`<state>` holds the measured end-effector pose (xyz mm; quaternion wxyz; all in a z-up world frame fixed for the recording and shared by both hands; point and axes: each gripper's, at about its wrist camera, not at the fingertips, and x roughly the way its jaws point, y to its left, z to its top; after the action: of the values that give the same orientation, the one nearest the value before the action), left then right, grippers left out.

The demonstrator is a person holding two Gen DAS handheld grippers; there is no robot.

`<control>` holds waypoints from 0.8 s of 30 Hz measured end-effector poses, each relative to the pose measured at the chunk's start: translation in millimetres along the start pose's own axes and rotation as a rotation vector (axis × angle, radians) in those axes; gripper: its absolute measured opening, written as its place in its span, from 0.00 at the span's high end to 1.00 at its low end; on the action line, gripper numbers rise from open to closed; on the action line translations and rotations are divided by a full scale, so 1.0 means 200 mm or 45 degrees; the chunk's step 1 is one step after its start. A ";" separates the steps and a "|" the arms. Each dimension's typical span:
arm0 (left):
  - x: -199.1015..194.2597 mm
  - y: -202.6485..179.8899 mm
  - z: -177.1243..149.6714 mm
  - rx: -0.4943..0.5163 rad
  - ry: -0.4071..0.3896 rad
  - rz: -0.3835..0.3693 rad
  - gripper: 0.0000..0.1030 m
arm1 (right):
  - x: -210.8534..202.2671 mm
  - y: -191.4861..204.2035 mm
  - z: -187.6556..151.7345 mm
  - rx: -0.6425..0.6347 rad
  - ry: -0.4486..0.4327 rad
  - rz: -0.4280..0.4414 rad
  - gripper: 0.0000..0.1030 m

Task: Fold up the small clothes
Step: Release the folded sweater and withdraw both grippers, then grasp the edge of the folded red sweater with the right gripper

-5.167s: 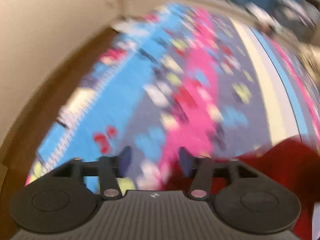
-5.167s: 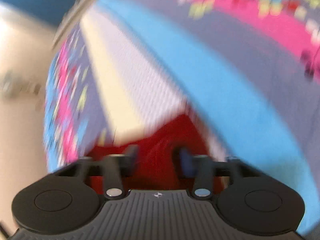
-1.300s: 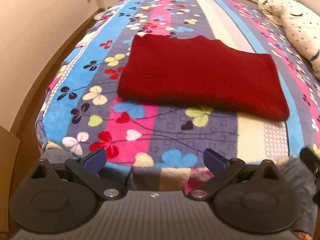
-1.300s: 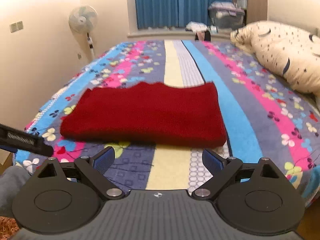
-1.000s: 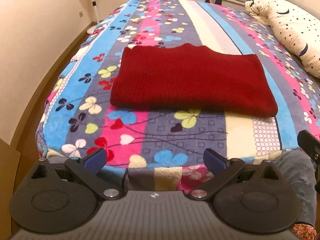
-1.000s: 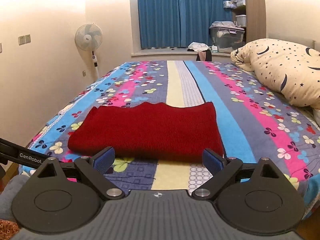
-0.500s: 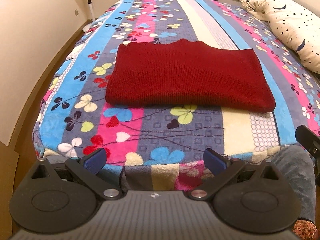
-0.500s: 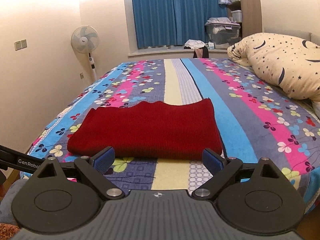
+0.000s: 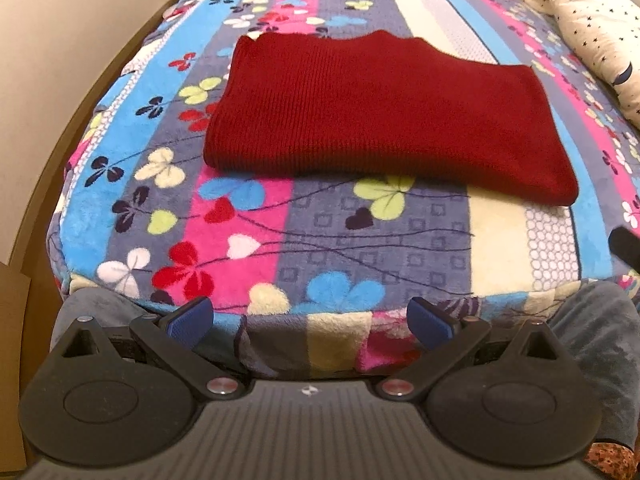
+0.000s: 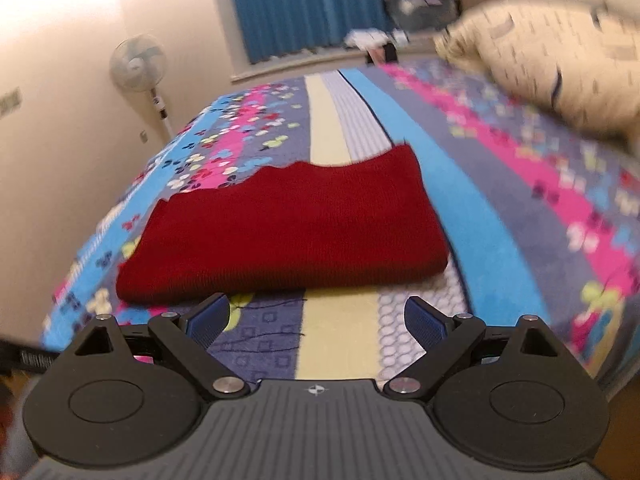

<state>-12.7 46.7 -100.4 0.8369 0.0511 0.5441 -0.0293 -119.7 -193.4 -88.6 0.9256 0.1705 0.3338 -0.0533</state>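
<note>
A dark red knitted garment (image 9: pixel 380 116) (image 10: pixel 288 232) lies folded into a flat rectangle on the striped flowered bedspread (image 9: pixel 312 232) (image 10: pixel 480 200). My left gripper (image 9: pixel 310 320) hangs open at the bed's near edge, well short of the garment, with nothing between its blue pads. My right gripper (image 10: pixel 316 320) is open too, empty, just in front of the garment's near fold. A black tip of the right gripper shows at the far right of the left wrist view.
A cream star-patterned pillow (image 9: pixel 592 20) (image 10: pixel 560 68) lies on the bed's right side. A standing fan (image 10: pixel 140 68) is by the left wall, blue curtains (image 10: pixel 312 8) at the back. Grey-clothed knees (image 9: pixel 600 332) press against the bed edge.
Both grippers went from working close over the red garment to pulled back and open at the bed edge. In the last half second both views tilted down and closer to the garment.
</note>
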 end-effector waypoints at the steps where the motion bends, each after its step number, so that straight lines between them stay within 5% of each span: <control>1: 0.02 0.01 0.01 -0.002 0.005 0.006 0.00 | 0.04 -0.04 0.01 0.075 0.026 0.011 0.08; 11: 0.23 0.20 0.19 -0.138 0.082 0.098 0.00 | 0.77 -0.51 0.07 0.712 0.201 0.045 0.11; 15: 0.31 0.32 0.28 -0.227 0.089 0.155 0.00 | 0.97 -0.69 0.04 1.064 0.141 -0.018 0.12; 20: 0.42 0.46 0.43 -0.317 0.079 0.241 0.00 | 1.08 -0.72 0.08 1.125 0.082 -0.023 0.08; 21: 0.44 0.49 0.46 -0.332 0.071 0.262 0.00 | 1.10 -0.71 0.10 1.103 0.081 -0.017 0.12; 23: 0.50 0.53 0.51 -0.357 0.068 0.306 0.00 | 1.12 -0.70 0.13 1.108 0.077 0.007 0.44; 24: 0.52 0.56 0.52 -0.374 0.069 0.319 0.00 | 1.13 -0.70 0.15 1.099 0.078 0.025 0.70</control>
<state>136.7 146.2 -148.0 0.8176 -0.0036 0.5542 0.1564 42.9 -330.4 -250.8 0.7595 0.5468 0.3064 -0.1742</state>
